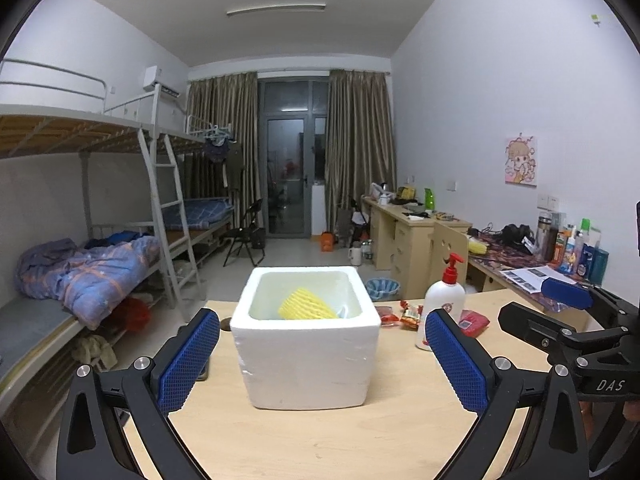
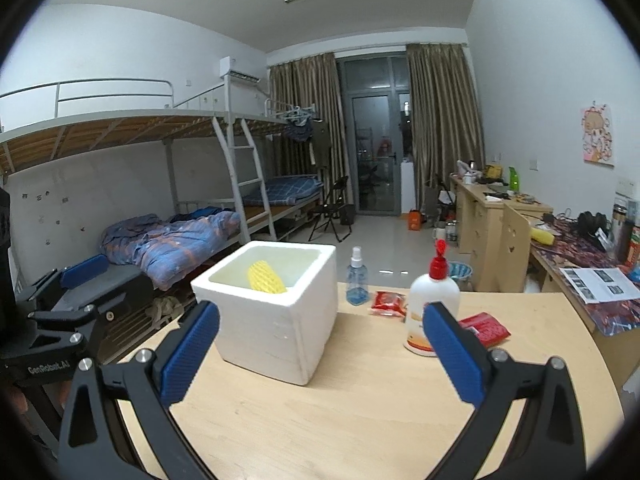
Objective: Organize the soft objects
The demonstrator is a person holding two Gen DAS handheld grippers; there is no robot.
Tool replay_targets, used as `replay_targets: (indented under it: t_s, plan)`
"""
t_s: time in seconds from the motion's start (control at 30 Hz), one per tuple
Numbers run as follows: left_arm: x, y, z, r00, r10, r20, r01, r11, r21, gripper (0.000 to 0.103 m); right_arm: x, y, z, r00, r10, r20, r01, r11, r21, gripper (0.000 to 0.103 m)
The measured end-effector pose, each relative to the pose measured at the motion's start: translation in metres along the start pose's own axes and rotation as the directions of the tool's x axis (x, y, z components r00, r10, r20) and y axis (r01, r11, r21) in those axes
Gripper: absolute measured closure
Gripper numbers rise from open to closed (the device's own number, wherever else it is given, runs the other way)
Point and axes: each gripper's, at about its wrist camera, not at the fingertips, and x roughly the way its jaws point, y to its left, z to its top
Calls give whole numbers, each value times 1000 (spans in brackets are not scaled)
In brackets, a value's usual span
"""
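White foam box (image 1: 306, 360), yellow mesh foam sleeve (image 1: 306, 305) inside, pale wood table (image 2: 360, 412), white bottle (image 2: 430, 304) with red pump, red packets (image 2: 484, 328), blue textured gripper pads (image 1: 188, 360)

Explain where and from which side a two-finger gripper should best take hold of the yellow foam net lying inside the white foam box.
Probably come straight down through the open top of the white foam box, since its walls block every side. Pinch the raised upper edge of the yellow foam net, which lies tilted against the inner wall; its soft mesh should squash between the pads. Both the left gripper and right gripper are open and empty.
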Motion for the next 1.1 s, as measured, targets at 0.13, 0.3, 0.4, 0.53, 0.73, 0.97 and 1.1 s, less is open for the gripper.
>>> replay_targets:
  t_s: [0.13, 0.3, 0.4, 0.53, 0.73, 0.97, 1.1]
  plan:
    - [-2, -5, -10, 1000, -24, 6, 24, 1000, -2, 0, -6, -3, -13, 1000, -13, 5, 13, 1000, 22, 0]
    - [-5, -4, -24, 999, -41, 19, 42, 999, -14, 0, -19, -2, -28, 999, -43, 29, 43, 999, 15, 0]
    - [-6, -4, -33, 999, -46, 28, 46, 999, -15, 0, -26, -5, -39, 998, -50, 39, 49, 999, 24, 0]
    - [-8, -4, -44, 998, -49, 42, 51, 998, -26, 0, -31, -10, -56, 997, -62, 44, 60, 997, 43, 0]
    - [-11, -3, -68, 997, -50, 53, 52, 998, -40, 0, -35, -11, -81, 996, -75, 38, 73, 995, 68, 0]
    - [-12, -4, -93, 998, -47, 33, 48, 997, -55, 0, -45, -9, -98, 996, -75, 44, 71, 993, 90, 0]
    - [-18, -5, -98, 998, -47, 35, 49, 998, -50, 0, -51, -5, -96, 996, -77, 49, 72, 993, 92, 0]
